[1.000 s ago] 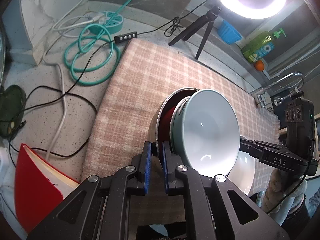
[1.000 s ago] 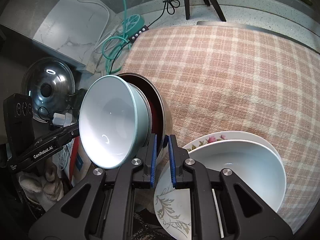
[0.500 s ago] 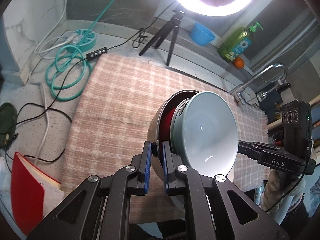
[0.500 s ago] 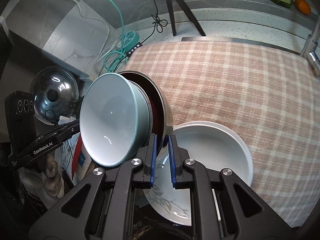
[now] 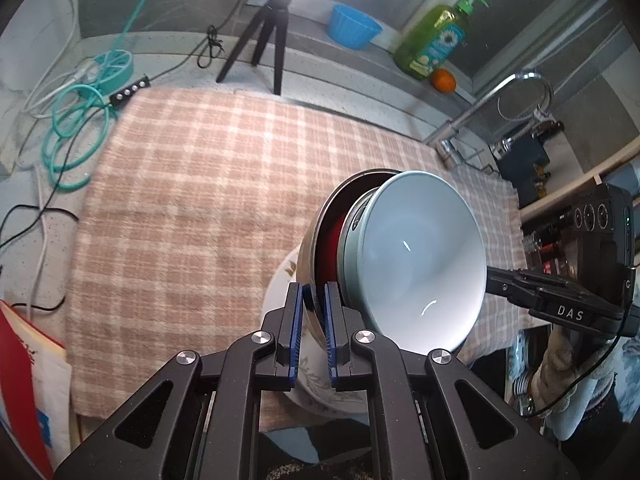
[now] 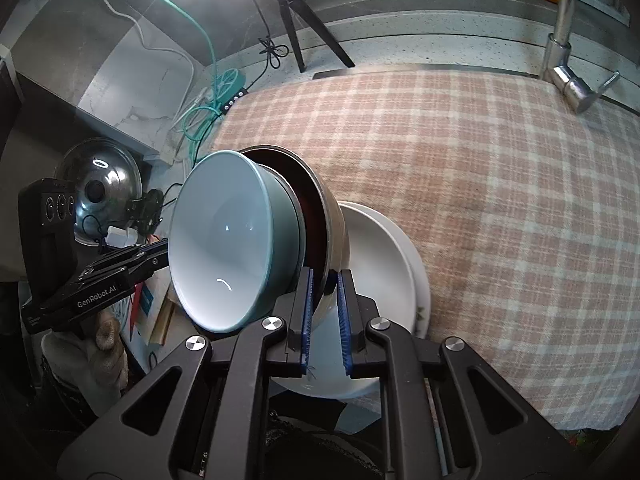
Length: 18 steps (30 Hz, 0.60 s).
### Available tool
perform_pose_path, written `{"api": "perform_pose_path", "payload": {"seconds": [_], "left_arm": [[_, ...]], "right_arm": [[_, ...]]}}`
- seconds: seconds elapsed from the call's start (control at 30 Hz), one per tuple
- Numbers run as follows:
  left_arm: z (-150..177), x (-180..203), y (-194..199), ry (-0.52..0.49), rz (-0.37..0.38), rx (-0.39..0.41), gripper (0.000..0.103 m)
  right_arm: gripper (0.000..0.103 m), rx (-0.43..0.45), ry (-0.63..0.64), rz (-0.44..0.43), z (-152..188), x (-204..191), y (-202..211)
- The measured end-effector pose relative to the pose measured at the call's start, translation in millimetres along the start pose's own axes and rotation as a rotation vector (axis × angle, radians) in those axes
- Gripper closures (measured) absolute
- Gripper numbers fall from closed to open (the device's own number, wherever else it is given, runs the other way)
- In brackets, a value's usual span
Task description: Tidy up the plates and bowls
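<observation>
A steel bowl with a red inside is tilted on edge in the air, and a pale teal bowl is nested in it. My left gripper is shut on the steel bowl's rim. My right gripper is shut on the opposite rim of the steel bowl, with the teal bowl facing left. Below the stack a white bowl sits on a floral plate, which also shows in the left wrist view.
A plaid cloth covers the counter. At the back stand a tripod, a blue cup, a soap bottle and an orange. A faucet is at right. Teal cable, red book and pot lid lie left.
Both grippers have carried the nested bowls across the cloth and slightly up, so the stack now hangs over the white bowl and floral plate. Both grips are unchanged.
</observation>
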<state>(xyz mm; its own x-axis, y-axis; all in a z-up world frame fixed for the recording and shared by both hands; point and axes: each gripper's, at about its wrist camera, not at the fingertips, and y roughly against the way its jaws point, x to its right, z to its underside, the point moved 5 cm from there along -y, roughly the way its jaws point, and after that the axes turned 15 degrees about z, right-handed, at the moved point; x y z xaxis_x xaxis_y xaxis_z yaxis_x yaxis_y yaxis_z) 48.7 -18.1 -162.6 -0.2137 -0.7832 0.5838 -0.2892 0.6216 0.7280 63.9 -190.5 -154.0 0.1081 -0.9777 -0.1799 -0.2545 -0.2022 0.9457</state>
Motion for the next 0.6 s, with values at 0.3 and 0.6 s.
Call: {"api": "perform_pose_path", "payload": {"seconds": [0.3, 0.6], "left_arm": [[14.4, 12.2, -23.6, -0.009, -0.004, -0.064, 0.096], [18.5, 13.9, -33.6, -0.018, -0.016, -0.1, 0.096]], "right_arm": [[0.091, -0.037, -0.038, 0.005, 19.6, 23.7, -7.6], [0.091, -0.057, -0.052, 0.003, 28.6, 30.8, -14.2]]}}
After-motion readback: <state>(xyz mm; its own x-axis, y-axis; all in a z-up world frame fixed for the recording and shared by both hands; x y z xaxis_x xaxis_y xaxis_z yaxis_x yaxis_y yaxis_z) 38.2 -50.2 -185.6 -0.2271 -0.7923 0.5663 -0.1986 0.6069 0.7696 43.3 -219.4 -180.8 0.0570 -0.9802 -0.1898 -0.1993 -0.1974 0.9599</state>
